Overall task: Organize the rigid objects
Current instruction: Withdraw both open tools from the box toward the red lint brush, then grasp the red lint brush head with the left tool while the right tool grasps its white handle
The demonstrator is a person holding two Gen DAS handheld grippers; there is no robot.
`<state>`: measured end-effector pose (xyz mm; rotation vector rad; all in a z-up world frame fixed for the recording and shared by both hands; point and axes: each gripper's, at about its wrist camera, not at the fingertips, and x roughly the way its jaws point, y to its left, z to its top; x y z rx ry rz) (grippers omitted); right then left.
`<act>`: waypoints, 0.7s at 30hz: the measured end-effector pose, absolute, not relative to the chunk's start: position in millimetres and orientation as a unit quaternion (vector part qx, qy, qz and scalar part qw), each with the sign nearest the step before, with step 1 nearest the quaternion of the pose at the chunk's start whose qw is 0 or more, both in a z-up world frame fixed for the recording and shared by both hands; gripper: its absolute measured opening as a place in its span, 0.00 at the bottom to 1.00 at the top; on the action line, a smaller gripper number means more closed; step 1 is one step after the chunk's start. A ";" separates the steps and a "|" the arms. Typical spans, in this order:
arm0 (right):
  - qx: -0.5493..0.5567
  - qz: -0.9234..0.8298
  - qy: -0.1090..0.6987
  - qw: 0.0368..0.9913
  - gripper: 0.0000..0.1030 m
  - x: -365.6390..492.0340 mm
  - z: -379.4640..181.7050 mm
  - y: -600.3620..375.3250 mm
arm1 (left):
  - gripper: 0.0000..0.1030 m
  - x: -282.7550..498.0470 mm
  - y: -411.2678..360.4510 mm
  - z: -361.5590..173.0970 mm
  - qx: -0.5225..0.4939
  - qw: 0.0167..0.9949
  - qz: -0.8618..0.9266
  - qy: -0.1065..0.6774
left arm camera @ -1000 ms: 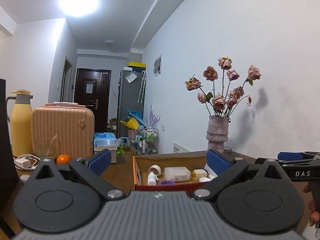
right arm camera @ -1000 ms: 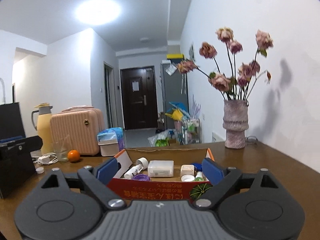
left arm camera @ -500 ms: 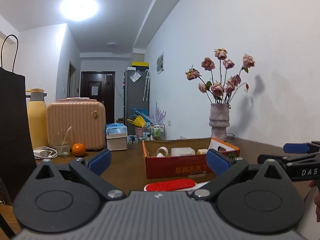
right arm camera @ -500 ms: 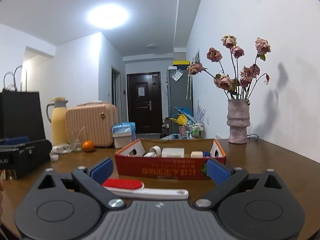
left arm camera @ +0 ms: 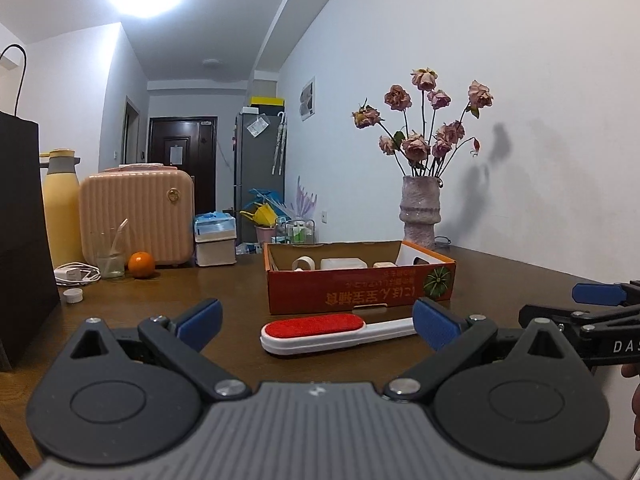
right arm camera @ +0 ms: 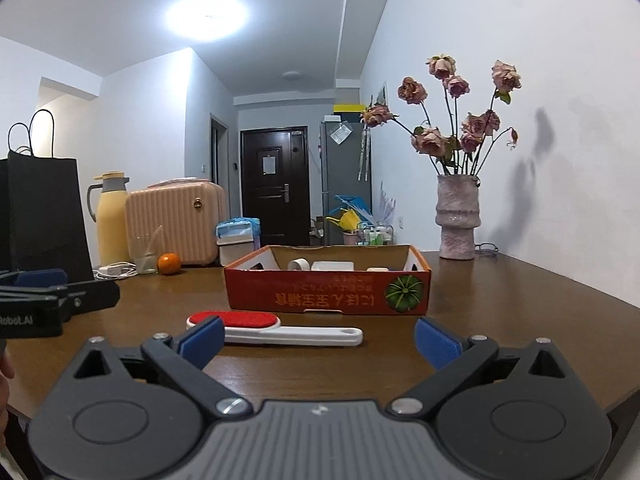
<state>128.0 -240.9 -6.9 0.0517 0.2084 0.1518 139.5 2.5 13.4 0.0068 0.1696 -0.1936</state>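
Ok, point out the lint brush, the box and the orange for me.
lint brush (left arm camera: 316, 327), left wrist view, on its red pad.
box (right arm camera: 328, 299), right wrist view, on its printed front wall.
orange (left arm camera: 141, 264), left wrist view, on its middle.

White walls, round ceiling light (right arm camera: 206, 16), dark door (right arm camera: 274, 184) down hallway, grey fridge (left arm camera: 259, 172), brown wooden table (right arm camera: 500, 300).

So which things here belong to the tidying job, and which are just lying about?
Job:
lint brush
cardboard box
left gripper, open
right gripper, open

Lying about:
orange
vase
pink case
yellow flask
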 end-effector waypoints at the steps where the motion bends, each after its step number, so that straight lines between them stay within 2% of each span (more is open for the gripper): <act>1: 0.029 0.074 0.105 0.991 0.99 128.2 -7.2 -242.2 | 1.00 140.0 1.5 13.2 0.003 0.992 -0.095 0.086; 12: 0.044 0.069 0.123 0.989 0.99 139.9 -19.8 -244.9 | 1.00 151.6 0.5 0.9 0.003 0.989 -0.095 0.117; 21: 0.062 0.054 0.179 0.980 0.99 177.3 -38.6 -253.7 | 1.00 190.2 9.8 -9.3 -0.023 0.978 -0.089 0.189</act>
